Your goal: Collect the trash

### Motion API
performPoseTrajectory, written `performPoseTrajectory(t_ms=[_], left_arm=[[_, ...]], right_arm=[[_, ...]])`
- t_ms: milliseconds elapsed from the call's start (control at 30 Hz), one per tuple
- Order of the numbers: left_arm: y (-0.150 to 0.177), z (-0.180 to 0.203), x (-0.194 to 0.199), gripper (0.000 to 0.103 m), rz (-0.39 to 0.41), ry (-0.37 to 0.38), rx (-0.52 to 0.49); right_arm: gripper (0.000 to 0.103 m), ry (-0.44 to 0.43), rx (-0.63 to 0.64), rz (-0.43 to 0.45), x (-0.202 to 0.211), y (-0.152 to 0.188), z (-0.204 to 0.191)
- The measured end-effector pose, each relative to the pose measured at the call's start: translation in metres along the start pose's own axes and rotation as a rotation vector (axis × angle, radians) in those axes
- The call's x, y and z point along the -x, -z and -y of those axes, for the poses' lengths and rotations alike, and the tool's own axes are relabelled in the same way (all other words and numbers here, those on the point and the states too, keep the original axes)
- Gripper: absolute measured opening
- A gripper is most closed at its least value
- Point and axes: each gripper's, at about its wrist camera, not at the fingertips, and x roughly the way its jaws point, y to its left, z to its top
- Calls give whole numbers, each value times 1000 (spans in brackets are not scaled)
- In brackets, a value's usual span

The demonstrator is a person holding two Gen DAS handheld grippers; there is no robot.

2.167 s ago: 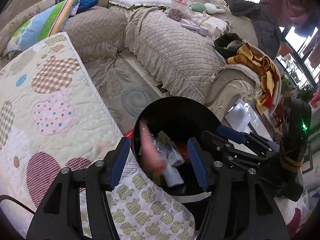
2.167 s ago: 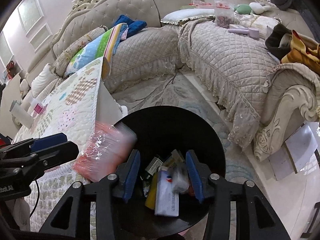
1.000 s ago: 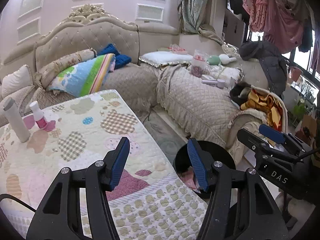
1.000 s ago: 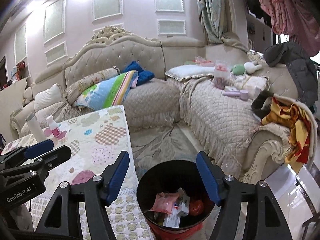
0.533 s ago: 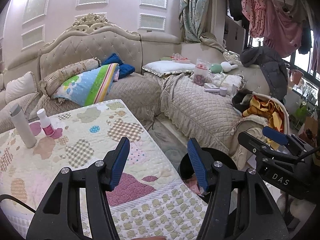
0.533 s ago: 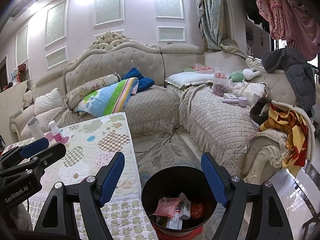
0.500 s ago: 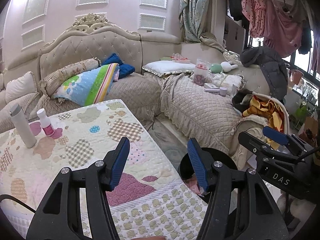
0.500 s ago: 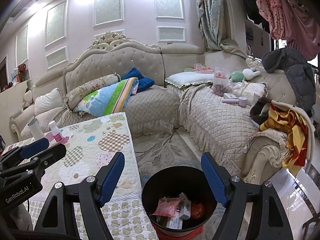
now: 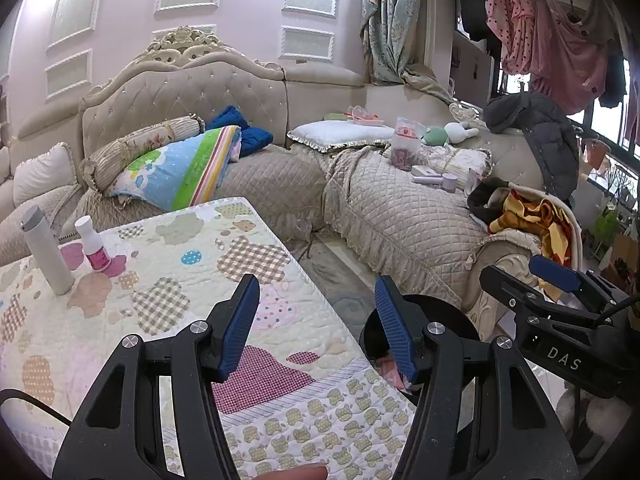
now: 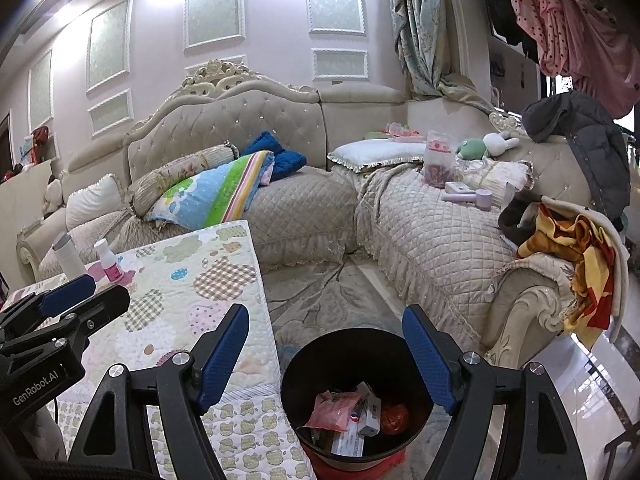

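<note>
The right tool (image 10: pixel 326 356) is held well open, its blue ribbed pads spread wide with nothing between them; its jaws have just been opening further. It is poised above a black round trash bin (image 10: pixel 416 428), touching nothing. The left tool (image 9: pixel 318 330) is also held open and empty, over the near edge of the counter (image 9: pixel 168 280), with one pad seen against the bin's rim behind it.

The collected trash is found inside the bin: a crinkled pink plastic wrapper (image 10: pixel 334 410), a small white carton (image 10: pixel 370 410) and a red round item (image 10: pixel 394 418), lying together on the bottom. The bin stands on the floor, just beside the counter's corner, between the counter and the sofa (image 10: pixel 420 248).

The counter is covered with a quilted cloth printed with patchwork shapes and small apples. On its far end a tall grey-capped white cylinder bottle (image 9: pixel 46 250) and a smaller white-capped bottle with a pink label (image 9: pixel 94 248) are left standing upright, near each other.

The sofa is upholstered in beige quilted fabric with a tufted back and carved trim. On it are seen a striped blanket (image 10: pixel 216 192), a blue towel (image 10: pixel 280 156), a white frilled pillow (image 10: pixel 372 154) and an orange and yellow cloth (image 10: pixel 572 248) draped over the armrest. A patterned rug is spread on the floor between sofa and counter.
</note>
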Motion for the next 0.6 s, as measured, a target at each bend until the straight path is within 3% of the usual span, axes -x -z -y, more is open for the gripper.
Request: performPoseTrajectory(t_ms=[600], left_arm=[[4,1,-3,59,-11,15,-3]], right_arm=[[77,9,0,-12,-5,3,4]])
